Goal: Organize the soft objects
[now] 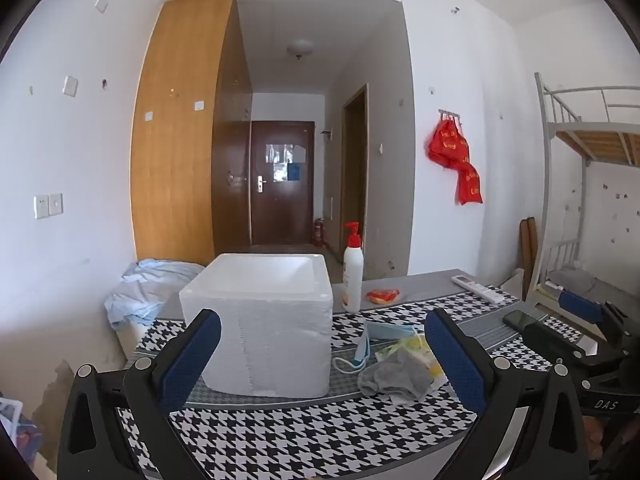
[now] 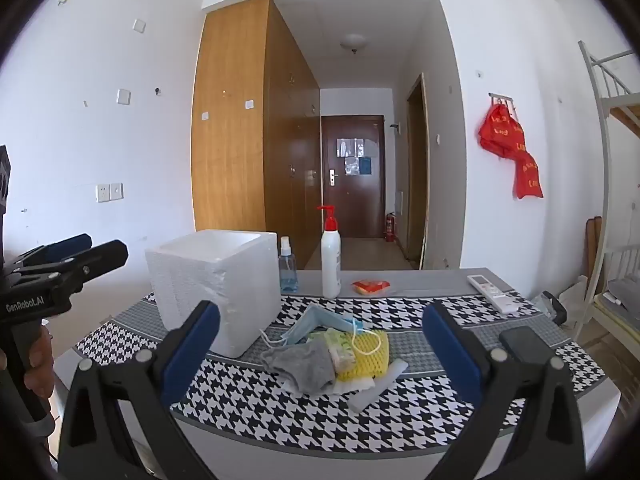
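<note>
A white foam box (image 1: 260, 320) (image 2: 216, 284), open at the top, stands on the houndstooth table. Right of it lies a pile of soft things: a grey cloth (image 2: 304, 364) (image 1: 396, 374), a blue face mask (image 2: 320, 322) (image 1: 376, 340), a yellow foam net (image 2: 368, 354), a tissue pack (image 2: 340, 350) and a white foam strip (image 2: 378, 386). My left gripper (image 1: 324, 356) is open and empty, in front of the box. My right gripper (image 2: 320, 354) is open and empty, held short of the pile. The left gripper also shows at the left edge of the right wrist view (image 2: 76, 256).
A white pump bottle (image 2: 331, 256) (image 1: 353, 268), a blue spray bottle (image 2: 287, 266), a red packet (image 2: 370, 286) (image 1: 383, 295), a white remote (image 2: 492, 292) (image 1: 478, 289) and a black phone (image 2: 524, 340) (image 1: 520, 319) lie on the table. A bunk bed (image 1: 580, 160) stands at the right.
</note>
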